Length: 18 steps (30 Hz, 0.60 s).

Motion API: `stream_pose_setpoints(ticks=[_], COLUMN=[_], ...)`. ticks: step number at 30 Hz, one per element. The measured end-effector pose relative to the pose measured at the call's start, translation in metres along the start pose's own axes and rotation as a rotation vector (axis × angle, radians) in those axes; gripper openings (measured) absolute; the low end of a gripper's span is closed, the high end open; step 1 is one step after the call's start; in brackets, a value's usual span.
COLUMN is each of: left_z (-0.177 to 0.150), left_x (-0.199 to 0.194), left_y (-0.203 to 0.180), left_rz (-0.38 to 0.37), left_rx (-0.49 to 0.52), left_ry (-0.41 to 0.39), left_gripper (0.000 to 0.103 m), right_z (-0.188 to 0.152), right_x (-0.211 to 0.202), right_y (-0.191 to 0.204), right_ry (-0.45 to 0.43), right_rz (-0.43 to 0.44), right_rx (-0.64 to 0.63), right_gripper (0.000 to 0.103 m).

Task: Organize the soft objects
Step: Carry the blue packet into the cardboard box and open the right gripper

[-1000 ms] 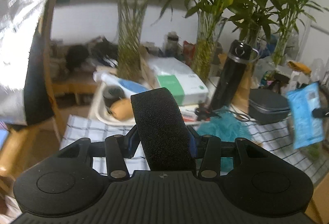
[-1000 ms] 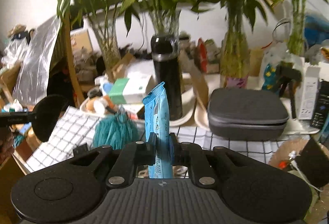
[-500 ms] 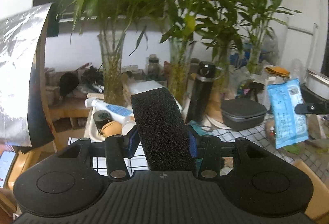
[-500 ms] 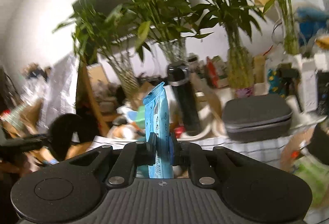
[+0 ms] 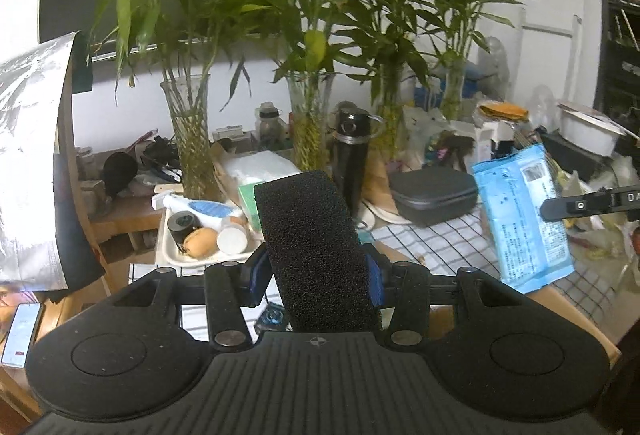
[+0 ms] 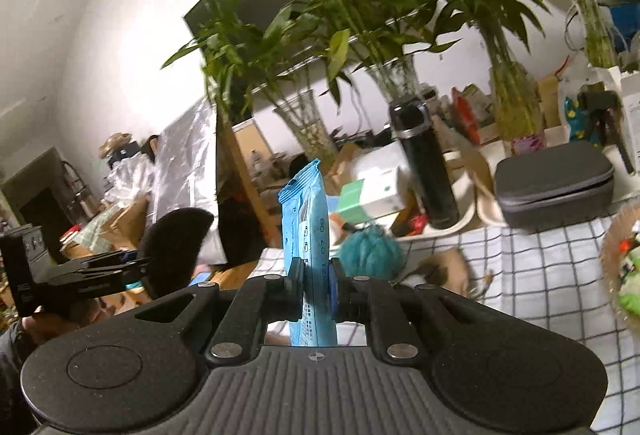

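My left gripper [image 5: 316, 271] is shut on a black foam sponge [image 5: 312, 235] and holds it upright in the air above the checked tablecloth [image 5: 440, 239]. It also shows in the right wrist view [image 6: 172, 247] at the left. My right gripper [image 6: 314, 275] is shut on a blue soft packet [image 6: 306, 219], held on edge. The packet shows in the left wrist view [image 5: 520, 219] at the right, above the cloth. A teal fluffy ball [image 6: 370, 249] lies on the table beyond the packet.
A white tray [image 5: 168, 255] with bottles and a bun sits at the left rear. A black flask [image 5: 352, 163], a grey zip case [image 5: 432, 191], glass vases of bamboo [image 5: 192, 139] and boxes crowd the back. A phone [image 5: 22, 331] lies at lower left.
Both grippers have risen and pulled back from the table with their loads still held. The table objects look lower and farther away in both views.
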<state>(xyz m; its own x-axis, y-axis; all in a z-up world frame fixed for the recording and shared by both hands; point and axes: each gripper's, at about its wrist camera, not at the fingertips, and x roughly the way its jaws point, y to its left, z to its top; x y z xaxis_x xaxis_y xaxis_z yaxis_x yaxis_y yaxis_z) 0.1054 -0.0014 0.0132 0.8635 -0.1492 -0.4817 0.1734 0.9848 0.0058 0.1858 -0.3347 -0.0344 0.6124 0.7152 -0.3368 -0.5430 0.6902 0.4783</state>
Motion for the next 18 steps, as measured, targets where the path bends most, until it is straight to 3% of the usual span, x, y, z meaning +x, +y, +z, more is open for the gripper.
stream_pose_setpoints(ticks=[14,18], left_z=[-0.03,-0.037], left_x=[-0.021,-0.026], left_y=[-0.027,-0.031], left_rz=[-0.055,-0.104], left_rx=[0.016,0.034], left_ry=[0.085,0.107], left_gripper=[0.046,0.046], right_z=[-0.039,-0.049], right_x=[-0.009,-0.01], right_y=[0.03,0.035], right_ry=[0.128,0.165], right_rz=[0.007,-0.003], right_rx=[-0.031,-0.042], right_gripper=[0.014,0.014])
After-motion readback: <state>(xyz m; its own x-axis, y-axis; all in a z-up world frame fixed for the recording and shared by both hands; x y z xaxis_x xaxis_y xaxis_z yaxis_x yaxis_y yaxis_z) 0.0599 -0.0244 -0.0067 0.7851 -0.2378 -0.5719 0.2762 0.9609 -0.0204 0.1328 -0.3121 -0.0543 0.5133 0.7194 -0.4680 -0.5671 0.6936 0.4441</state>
